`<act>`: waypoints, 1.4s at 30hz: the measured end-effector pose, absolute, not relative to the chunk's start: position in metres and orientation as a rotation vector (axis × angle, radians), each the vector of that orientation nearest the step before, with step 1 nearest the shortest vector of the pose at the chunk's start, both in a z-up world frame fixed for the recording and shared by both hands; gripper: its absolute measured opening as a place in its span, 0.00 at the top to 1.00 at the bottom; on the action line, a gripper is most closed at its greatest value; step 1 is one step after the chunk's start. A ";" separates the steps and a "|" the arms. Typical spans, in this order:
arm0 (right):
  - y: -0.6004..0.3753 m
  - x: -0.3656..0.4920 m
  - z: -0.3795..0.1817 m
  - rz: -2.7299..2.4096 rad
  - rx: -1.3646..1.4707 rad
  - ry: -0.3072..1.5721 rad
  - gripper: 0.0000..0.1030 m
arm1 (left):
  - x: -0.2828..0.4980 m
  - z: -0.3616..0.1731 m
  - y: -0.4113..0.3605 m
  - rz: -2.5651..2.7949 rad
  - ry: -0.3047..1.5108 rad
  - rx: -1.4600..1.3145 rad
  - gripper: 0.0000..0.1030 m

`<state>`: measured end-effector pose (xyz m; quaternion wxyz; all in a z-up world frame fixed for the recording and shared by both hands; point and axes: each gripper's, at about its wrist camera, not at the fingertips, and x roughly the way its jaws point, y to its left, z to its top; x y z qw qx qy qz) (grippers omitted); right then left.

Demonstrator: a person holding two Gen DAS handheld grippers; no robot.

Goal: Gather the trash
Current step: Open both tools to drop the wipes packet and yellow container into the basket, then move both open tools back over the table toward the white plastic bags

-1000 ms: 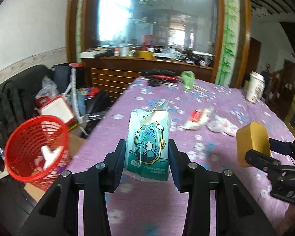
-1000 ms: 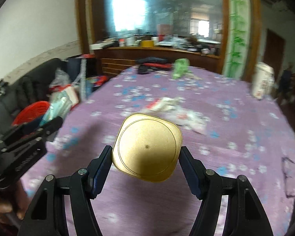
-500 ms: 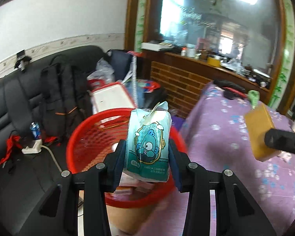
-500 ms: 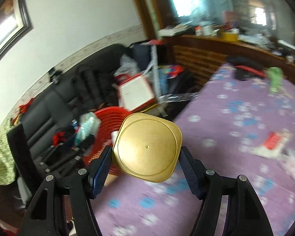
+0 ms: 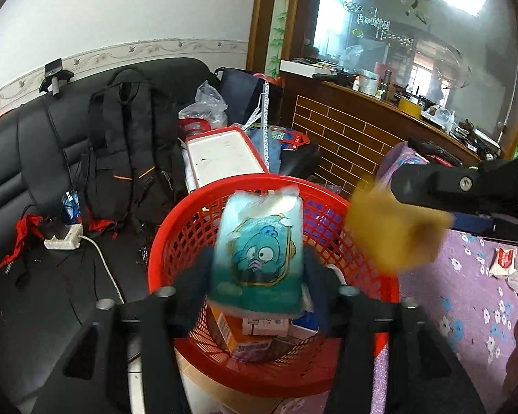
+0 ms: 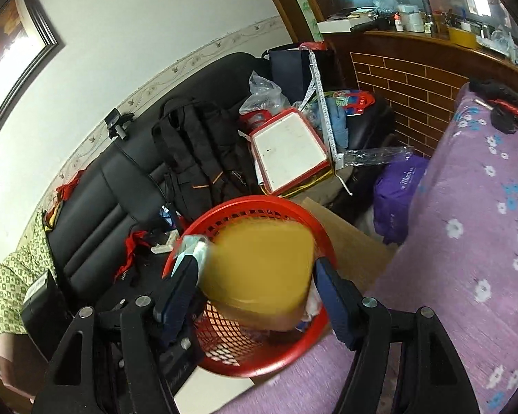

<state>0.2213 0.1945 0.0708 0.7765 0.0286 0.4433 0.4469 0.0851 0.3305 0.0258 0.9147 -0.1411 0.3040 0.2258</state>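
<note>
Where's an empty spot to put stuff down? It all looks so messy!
The purple tablecloth is bare from the red basket up to the black things at its far end. Crowded: the basket, holding boxes, and the black sofa, piled with a backpack, a white tray and bags.

The left gripper [image 5: 255,283] has just been opening above the red basket [image 5: 176,241]. The tissue pack [image 5: 259,245] sits blurred between its jaws. A yellow box [image 5: 393,231] hangs over the basket's right rim.

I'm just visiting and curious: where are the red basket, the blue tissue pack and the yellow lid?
red basket [image 5: 190,220], left wrist view, bare mesh wall.
blue tissue pack [image 5: 259,252], left wrist view, printed front.
yellow lid [image 6: 262,269], right wrist view, blurred flat face.
</note>
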 end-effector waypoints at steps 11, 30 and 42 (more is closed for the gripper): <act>0.100 0.228 0.074 0.866 0.150 0.919 0.26 | 0.089 0.042 0.296 0.424 0.581 -0.239 0.33; -0.096 0.220 0.048 0.574 0.226 0.907 0.26 | 0.122 0.042 0.119 0.101 0.686 -0.042 0.31; -0.189 0.210 0.040 0.368 0.146 0.877 0.26 | 0.133 0.028 0.010 -0.082 0.755 0.116 0.30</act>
